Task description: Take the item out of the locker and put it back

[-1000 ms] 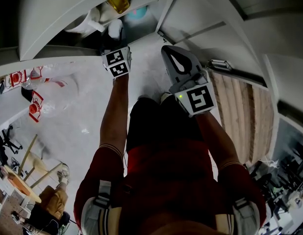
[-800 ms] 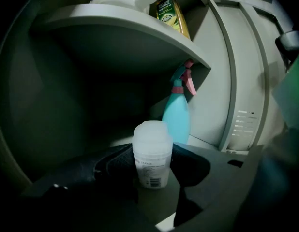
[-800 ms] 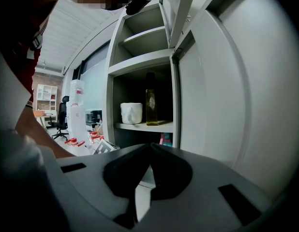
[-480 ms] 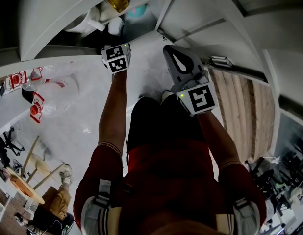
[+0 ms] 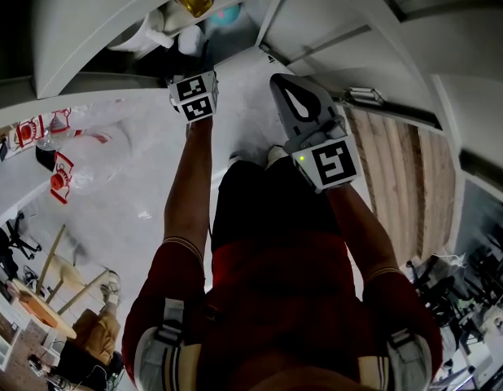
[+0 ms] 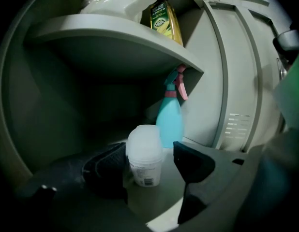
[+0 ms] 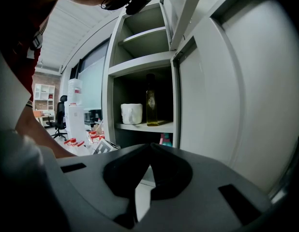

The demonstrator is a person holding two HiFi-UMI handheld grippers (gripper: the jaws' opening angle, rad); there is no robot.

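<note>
The left gripper (image 6: 148, 164) reaches into the locker's lower compartment. Its jaws have just been opening and now stand wide and released. The small white tub (image 6: 145, 146) stands upright on the locker floor between them. The right-hand pad is clearly apart from it; the left-hand pad sits just beside its wall, and contact there cannot be settled. Just beyond the tub, past the jaw tips, stands a teal spray bottle (image 6: 169, 122). Above the tool runs a shelf (image 6: 115, 42).

The right gripper (image 7: 149, 151) is held outside the locker, jaws clenched together on nothing.

The tub looks like thin plastic with a translucent lid, so probably light, fairly stiff and smooth-sided (a hard squeeze might dent it or pop the lid). It seems to narrow toward its base. The safest hold is likely across the labelled body just under the lid's rim, so that the rim would catch on the pads if it slipped. Gripping the lid alone seems risky. With the spray bottle so near behind it, a straight pull back toward the tool would suit best.
</note>
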